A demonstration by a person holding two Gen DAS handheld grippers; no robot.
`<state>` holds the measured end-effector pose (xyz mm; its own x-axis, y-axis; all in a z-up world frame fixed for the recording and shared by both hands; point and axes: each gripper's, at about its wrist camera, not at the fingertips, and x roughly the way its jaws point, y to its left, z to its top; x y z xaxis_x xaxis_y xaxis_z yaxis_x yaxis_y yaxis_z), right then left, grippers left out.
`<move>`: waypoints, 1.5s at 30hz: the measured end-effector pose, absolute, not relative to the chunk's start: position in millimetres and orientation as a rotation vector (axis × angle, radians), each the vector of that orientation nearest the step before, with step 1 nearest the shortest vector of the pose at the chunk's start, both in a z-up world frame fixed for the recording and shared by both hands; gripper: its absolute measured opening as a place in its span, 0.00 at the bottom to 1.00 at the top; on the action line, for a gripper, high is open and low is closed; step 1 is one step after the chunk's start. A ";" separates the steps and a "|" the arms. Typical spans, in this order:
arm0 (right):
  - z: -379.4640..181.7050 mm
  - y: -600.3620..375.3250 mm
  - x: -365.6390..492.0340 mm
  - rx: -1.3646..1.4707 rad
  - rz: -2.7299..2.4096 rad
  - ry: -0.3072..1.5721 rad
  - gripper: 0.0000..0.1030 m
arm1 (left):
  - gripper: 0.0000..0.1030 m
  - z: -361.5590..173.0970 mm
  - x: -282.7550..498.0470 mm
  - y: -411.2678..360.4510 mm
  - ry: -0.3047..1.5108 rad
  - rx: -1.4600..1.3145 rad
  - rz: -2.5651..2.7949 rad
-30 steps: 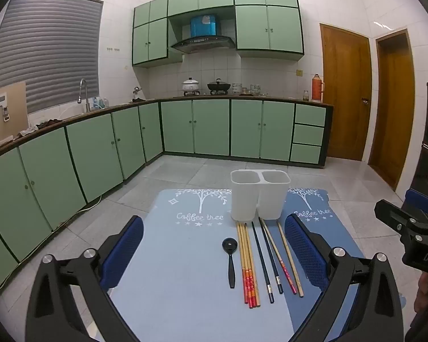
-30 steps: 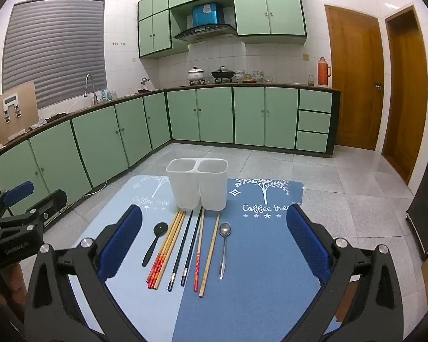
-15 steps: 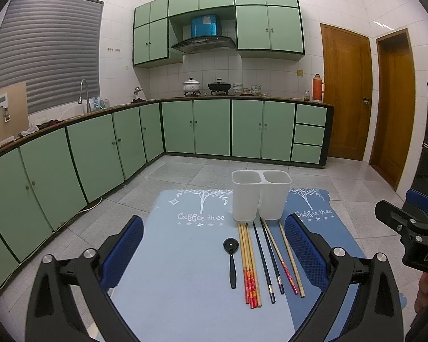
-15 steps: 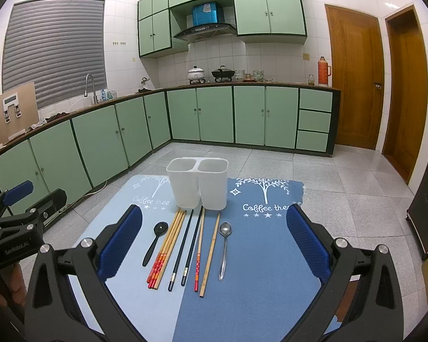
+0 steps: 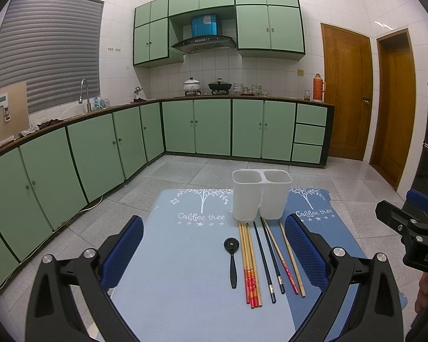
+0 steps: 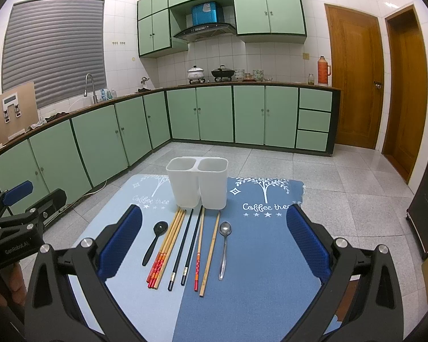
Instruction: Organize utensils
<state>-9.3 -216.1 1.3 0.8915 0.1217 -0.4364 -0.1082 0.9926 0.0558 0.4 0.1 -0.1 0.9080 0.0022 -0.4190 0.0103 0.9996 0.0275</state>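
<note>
Chopsticks (image 6: 168, 249) lie packed close in front of the white holder (image 6: 197, 182), so both grippers' wide-apart fingers (image 6: 119, 240) might knock neighbours or tip it.

**Home kitchen**

Green cabinets (image 5: 231, 126) line two walls under a dark counter. Range hood (image 5: 204, 42) above pots (image 6: 196, 72) on a stove. Sink tap (image 6: 90, 85) by a shuttered window (image 5: 47, 48). White tiles, wooden doors (image 6: 353, 77).
</note>
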 end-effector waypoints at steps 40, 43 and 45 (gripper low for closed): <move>-3.5 -214.7 -9.4 0.032 0.119 0.462 0.95 | 0.94 -0.1 0.5 -0.1 0.434 0.031 -0.003; -3.9 -214.4 -9.6 0.032 0.119 0.464 0.95 | 0.94 -0.3 -0.5 -0.2 0.434 0.031 -0.003; -3.0 -215.2 -11.6 0.031 0.119 0.465 0.95 | 0.94 -0.7 0.8 2.1 0.436 0.030 -0.002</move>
